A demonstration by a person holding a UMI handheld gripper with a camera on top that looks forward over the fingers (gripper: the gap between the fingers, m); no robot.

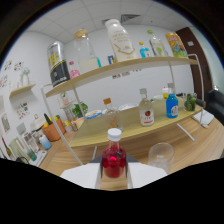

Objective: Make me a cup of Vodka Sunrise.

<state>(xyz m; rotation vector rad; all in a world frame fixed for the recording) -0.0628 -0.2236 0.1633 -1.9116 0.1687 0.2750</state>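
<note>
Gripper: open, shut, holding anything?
Gripper: shut on the red bottle, white cap up, a finger pressed on each side. Empty glass stands beside it.

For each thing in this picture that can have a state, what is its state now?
Red bottle: upright, white cap on, red liquid inside, standing between the tongs' fingers.
Tongs: fingers around the red bottle; whether they press on it cannot be told.
Empty glass: upright, beside the red bottle.
Clear bottle: upright on the table, capped.
Blue bottle: upright on the table, capped.
</note>
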